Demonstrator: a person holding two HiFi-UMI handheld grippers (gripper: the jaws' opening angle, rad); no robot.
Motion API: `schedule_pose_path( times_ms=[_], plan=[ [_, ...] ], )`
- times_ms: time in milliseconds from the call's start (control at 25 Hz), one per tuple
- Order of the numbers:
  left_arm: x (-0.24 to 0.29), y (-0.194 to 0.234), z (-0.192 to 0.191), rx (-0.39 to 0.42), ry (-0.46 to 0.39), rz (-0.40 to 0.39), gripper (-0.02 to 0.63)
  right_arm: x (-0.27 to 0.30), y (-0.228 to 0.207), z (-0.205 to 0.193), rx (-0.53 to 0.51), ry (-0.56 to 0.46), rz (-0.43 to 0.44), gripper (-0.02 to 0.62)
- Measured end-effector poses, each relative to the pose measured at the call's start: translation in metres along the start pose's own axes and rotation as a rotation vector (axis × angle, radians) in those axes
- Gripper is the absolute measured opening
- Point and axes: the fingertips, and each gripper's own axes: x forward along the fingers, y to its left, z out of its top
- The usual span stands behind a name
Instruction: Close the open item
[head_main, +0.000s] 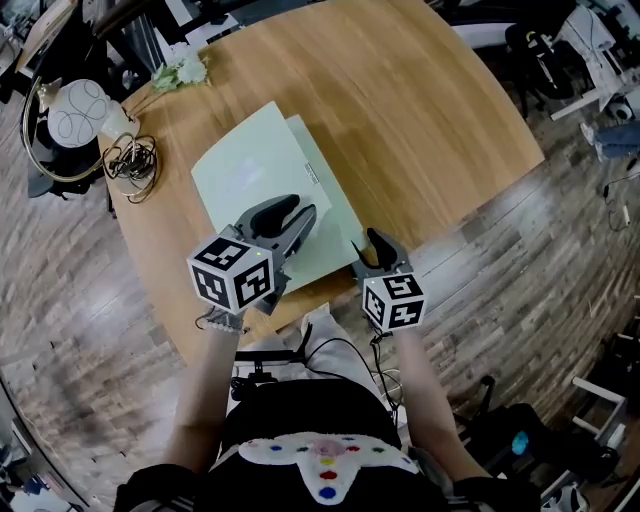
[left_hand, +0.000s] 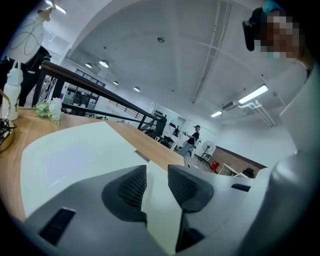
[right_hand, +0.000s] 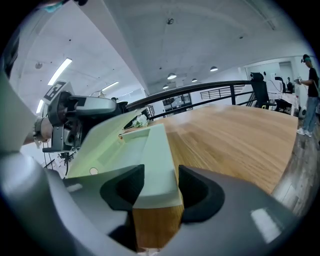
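Observation:
A pale green flat box (head_main: 262, 165) lies on the wooden table (head_main: 420, 110) with its lid (left_hand: 75, 155) raised at a slant over the base (right_hand: 150, 150). My left gripper (head_main: 290, 222) reaches over the lid's near edge. Its jaws stand open, and the lid's pale edge (left_hand: 156, 200) runs between the pads. My right gripper (head_main: 378, 250) is at the box's near right corner, shut on the base's thick green wall (right_hand: 156, 175), with both pads against it. In the right gripper view the left gripper (right_hand: 75, 125) shows at the lid's left side.
A tangle of cable (head_main: 130, 160), a white round object (head_main: 80, 110) and a small sprig of flowers (head_main: 180, 72) lie at the table's far left. The table's near edge (head_main: 300, 300) runs just under both grippers. Chairs and desks stand around on the wood floor.

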Motion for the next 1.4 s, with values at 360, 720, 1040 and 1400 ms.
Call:
schedule_pose_path(
  times_ms=[360,720,1040,1400],
  plan=[
    [0.028,0.017,-0.018,0.009,0.058,0.035,0.089,-0.001,-0.001,0.001,-0.023,0.004,0.015,0.21],
    [0.047,0.03,-0.031,0.04,0.109,0.096,0.026,-0.021,-0.014,0.002,-0.212,0.068,0.015,0.186],
    [0.052,0.033,-0.036,0.061,0.135,0.118,0.011,-0.025,-0.019,0.06,-0.22,-0.083,0.0,0.026],
    [0.055,0.032,-0.04,0.099,0.142,0.137,0.011,0.06,0.006,0.097,-0.34,-0.069,0.168,0.008]
  ],
)
